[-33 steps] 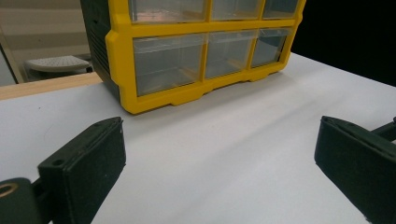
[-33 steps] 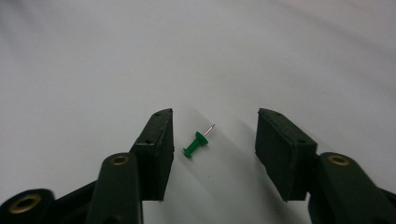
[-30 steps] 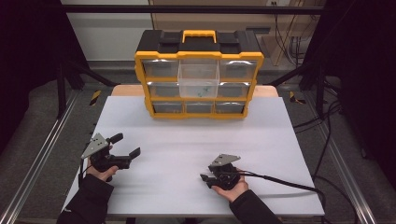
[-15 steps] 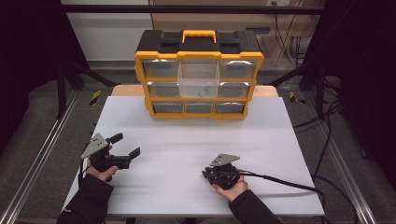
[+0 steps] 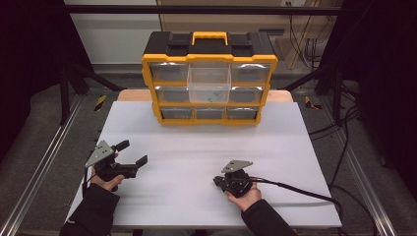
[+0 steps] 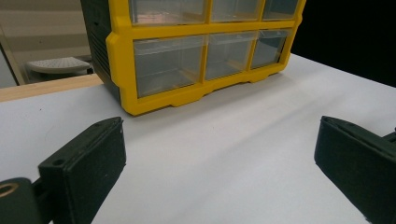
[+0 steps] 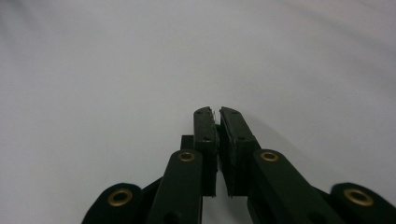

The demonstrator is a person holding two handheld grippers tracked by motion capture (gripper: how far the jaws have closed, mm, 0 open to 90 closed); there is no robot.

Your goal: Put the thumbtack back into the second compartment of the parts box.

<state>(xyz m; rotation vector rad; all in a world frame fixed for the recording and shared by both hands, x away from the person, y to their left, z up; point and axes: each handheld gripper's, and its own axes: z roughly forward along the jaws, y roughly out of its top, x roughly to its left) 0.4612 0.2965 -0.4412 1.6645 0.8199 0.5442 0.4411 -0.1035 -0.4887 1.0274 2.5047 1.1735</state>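
A yellow-and-black drawer organizer [image 5: 209, 78] stands upright at the middle of the table's [image 5: 295, 147] far edge, its clear drawers facing the person seated at the near edge. The left gripper [image 5: 132, 153], held in the left hand [image 5: 105, 179] near the table's near-left corner, has its jaws spread wide with nothing between them; they point across the white top toward the organizer, which lies well apart from them, ahead and to the right. In the left gripper view the organizer's [image 6: 196, 51] lower drawers rise beyond the two spread pads [image 6: 88, 163], with bare table in between. The right gripper [image 5: 217, 181], held in the right hand [image 5: 242, 195] just right of the middle of the near edge, points left along that edge; its jaws have just been closing and now stand pressed together on nothing. In the right gripper view the right gripper's [image 7: 216, 112] tips meet over plain white tabletop. The organizer sits well apart from it too, straight across toward the far edge. A black cable [image 5: 295, 189] trails from the right gripper toward the near-right corner.
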